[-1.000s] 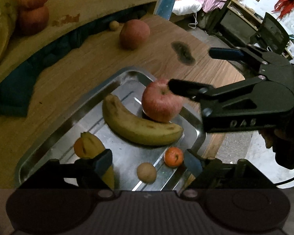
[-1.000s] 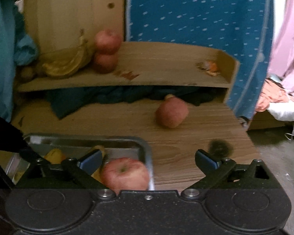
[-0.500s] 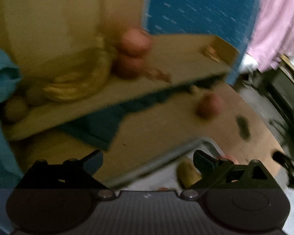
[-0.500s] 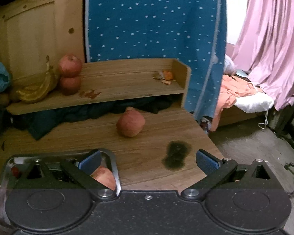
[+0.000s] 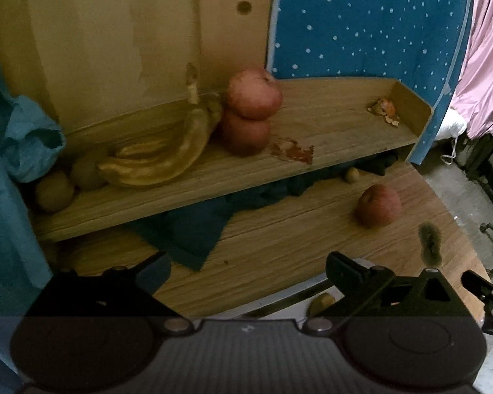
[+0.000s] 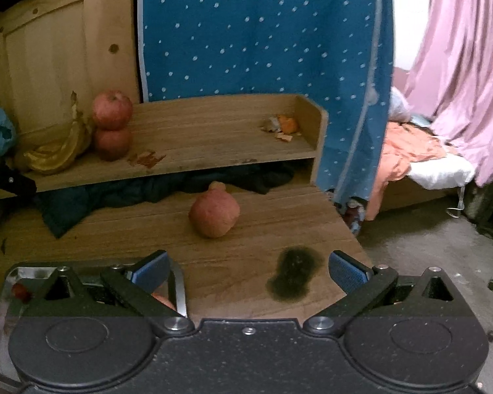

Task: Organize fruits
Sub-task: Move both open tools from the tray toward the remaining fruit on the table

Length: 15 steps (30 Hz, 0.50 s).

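**Both grippers wide open, holding no fruit**

Left of the shelf [image 6: 213, 131] end, bananas [image 6: 56, 154] lay beside two stacked apples [image 6: 111, 124]. Below the shelf, a lone apple [image 6: 215, 211] sat on the table [image 6: 246, 282], well apart from both tools. You held your left gripper [image 5: 246, 272] wide apart and empty in front of the shelf. Your right gripper [image 6: 246, 271] was equally spread, gripping nothing, its left finger over the tray [image 6: 180, 282] rim.

We see a blue dotted curtain [image 6: 263, 32] behind the wooden shelf [image 6: 213, 138], dark cloth [image 5: 194, 229] bunched beneath it, a dark stain [image 6: 294, 275] on the tabletop [image 6: 246, 229], pink drapes [image 6: 460, 65] at right.
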### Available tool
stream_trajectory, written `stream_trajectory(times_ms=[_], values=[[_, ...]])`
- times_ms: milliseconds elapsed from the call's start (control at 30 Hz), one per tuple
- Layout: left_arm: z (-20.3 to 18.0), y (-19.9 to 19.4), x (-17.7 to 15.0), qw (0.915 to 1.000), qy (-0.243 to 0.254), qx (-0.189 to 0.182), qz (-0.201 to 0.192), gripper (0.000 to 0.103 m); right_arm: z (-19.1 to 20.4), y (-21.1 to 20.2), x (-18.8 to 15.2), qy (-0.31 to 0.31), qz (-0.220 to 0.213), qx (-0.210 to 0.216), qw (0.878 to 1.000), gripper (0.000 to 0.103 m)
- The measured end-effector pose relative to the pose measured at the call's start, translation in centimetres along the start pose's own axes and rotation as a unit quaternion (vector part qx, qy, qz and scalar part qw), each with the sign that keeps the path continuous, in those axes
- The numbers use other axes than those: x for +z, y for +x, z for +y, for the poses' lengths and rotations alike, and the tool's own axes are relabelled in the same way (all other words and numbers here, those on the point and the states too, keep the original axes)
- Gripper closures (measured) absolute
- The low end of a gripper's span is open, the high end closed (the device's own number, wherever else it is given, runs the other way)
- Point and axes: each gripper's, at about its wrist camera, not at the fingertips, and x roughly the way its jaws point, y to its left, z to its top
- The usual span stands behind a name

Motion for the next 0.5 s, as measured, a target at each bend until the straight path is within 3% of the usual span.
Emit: stream_trajectory(times_ms=[333, 500], values=[[-7.0, 2.7, 2.0, 0.9994, -0.002, 0.026, 0.024, 0.000, -5.7, 7.1, 3.0, -0.020, 0.023, 0.063, 0.998, 0.001], [-11.1, 5.3, 1.9, 0.9986, 0.021, 0.032, 0.038, 0.000, -9.2, 12.2, 4.9, -0.012, 0.045, 0.106, 0.993, 0.001]])
